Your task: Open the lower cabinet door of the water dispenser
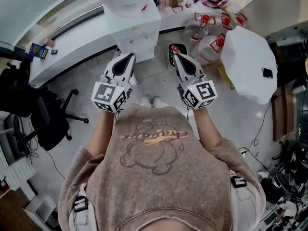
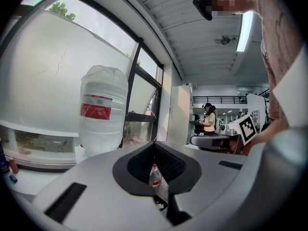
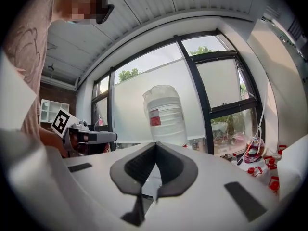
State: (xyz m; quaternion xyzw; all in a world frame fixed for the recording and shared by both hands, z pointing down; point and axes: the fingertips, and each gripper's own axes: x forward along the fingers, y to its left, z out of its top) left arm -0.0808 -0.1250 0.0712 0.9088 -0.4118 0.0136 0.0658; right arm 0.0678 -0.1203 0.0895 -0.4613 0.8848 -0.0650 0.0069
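Your left gripper (image 1: 128,57) and right gripper (image 1: 178,57) are both closed and empty. The dispenser (image 1: 137,35) stands on the floor (image 1: 159,78) just ahead, at the ledge's (image 1: 82,37) edge. Its door is likely light, stiff and hinged. No handle shows, so hook its free edge.

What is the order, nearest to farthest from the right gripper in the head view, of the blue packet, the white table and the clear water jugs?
1. Clear water jugs: on the floor, just right of the right gripper and its fingers.
2. White table: farther out to the right.
3. Blue packet: on the counter, far across on the left.
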